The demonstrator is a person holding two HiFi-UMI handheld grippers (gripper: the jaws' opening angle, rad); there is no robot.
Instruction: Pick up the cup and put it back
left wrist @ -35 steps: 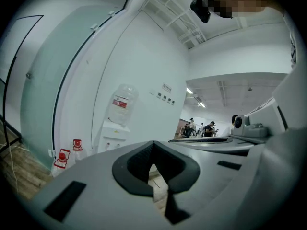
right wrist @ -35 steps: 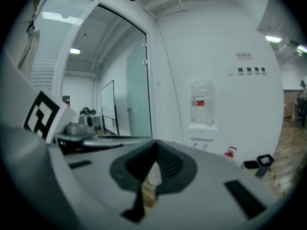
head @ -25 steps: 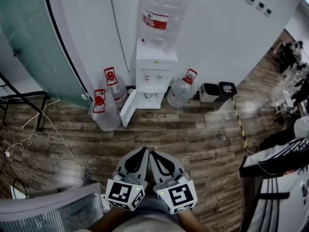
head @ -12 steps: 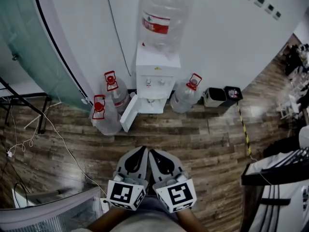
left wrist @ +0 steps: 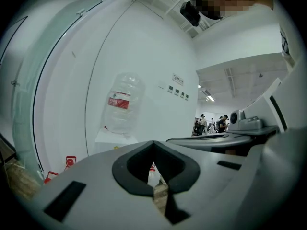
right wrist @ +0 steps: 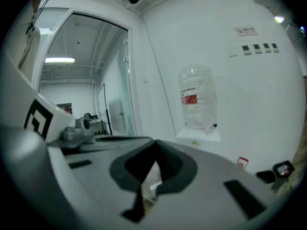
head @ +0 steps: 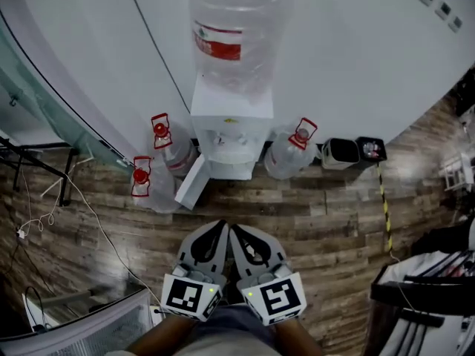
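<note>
Cup indiscernible; right claw [head: 239,233] (shut) faces dispenser [head: 230,104].

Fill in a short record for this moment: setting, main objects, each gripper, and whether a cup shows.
setting: wooden plank floor by a white curved wall
centre: white water dispenser with a large clear inverted bottle with a red label on top
left of dispenser: two clear spare bottles with red handles
right of dispenser: one more red-handled clear bottle, a pale bin, a black bin
left gripper: jaws together, nothing between
right gripper: jaws together, nothing between
cup: none visible in any view
</note>
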